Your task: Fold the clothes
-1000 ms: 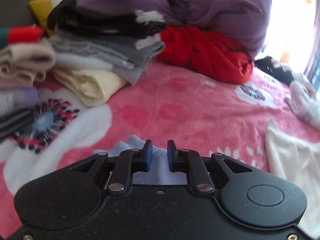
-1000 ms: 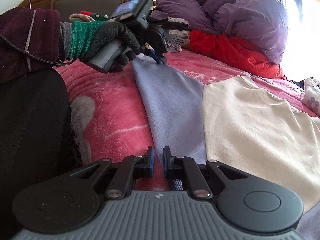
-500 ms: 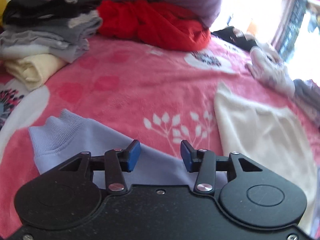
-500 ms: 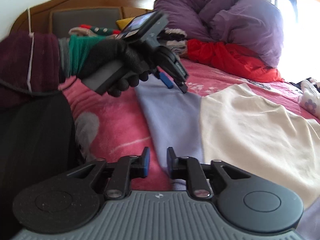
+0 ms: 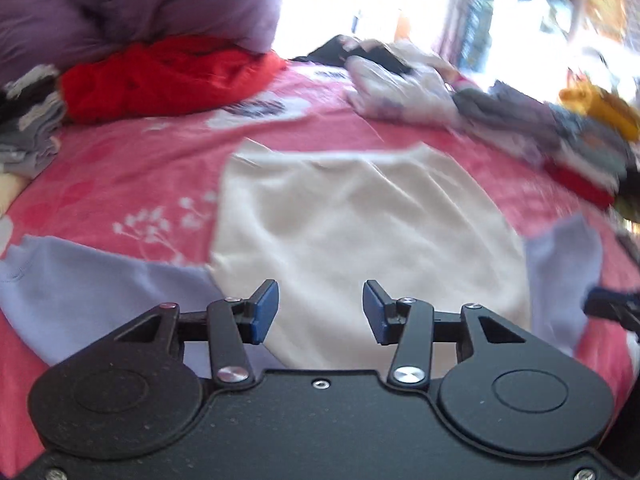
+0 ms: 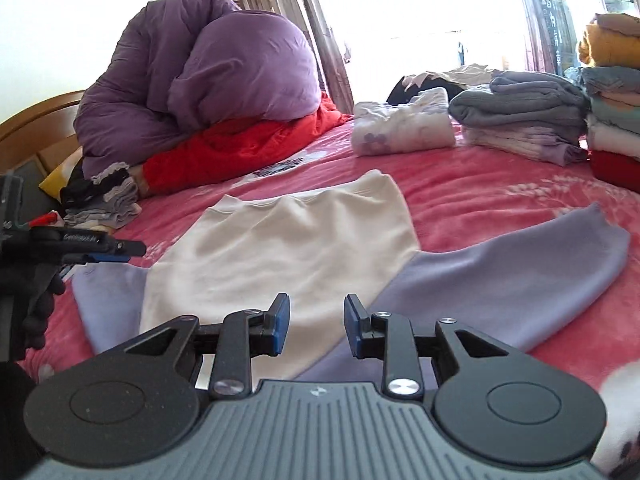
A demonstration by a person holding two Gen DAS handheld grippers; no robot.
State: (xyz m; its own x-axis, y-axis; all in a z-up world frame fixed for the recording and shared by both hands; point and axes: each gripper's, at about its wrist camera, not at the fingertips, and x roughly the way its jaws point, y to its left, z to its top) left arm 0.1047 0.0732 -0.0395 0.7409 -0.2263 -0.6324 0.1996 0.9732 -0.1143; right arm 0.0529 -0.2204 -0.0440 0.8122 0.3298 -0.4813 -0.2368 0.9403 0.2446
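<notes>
A sweatshirt with a cream body [image 5: 360, 232] and lavender sleeves lies flat on the pink flowered blanket [image 5: 132, 168]. One sleeve [image 5: 92, 280] stretches left and the other [image 5: 560, 272] right. My left gripper [image 5: 320, 312] hovers open over the near edge of the cream body, with nothing between its blue pads. My right gripper [image 6: 316, 330] is over the seam between the cream body [image 6: 288, 248] and the right sleeve [image 6: 512, 276]; its jaws are opening and hold nothing. In the right wrist view the left gripper [image 6: 116, 254] shows at the left edge, held by a dark gloved hand [image 6: 36, 308].
A purple duvet [image 6: 208, 76] and a red garment [image 6: 240, 148] are heaped at the head of the bed. Folded piles stand at the far right [image 6: 520, 120] and far left [image 6: 104, 200]. A white flowered garment [image 6: 404, 128] lies beyond the sweatshirt. A bright window is behind.
Both grippers were shut on the lavender sleeve a second ago. They have let go, opened and swung right, so the cream body now lies ahead of them.
</notes>
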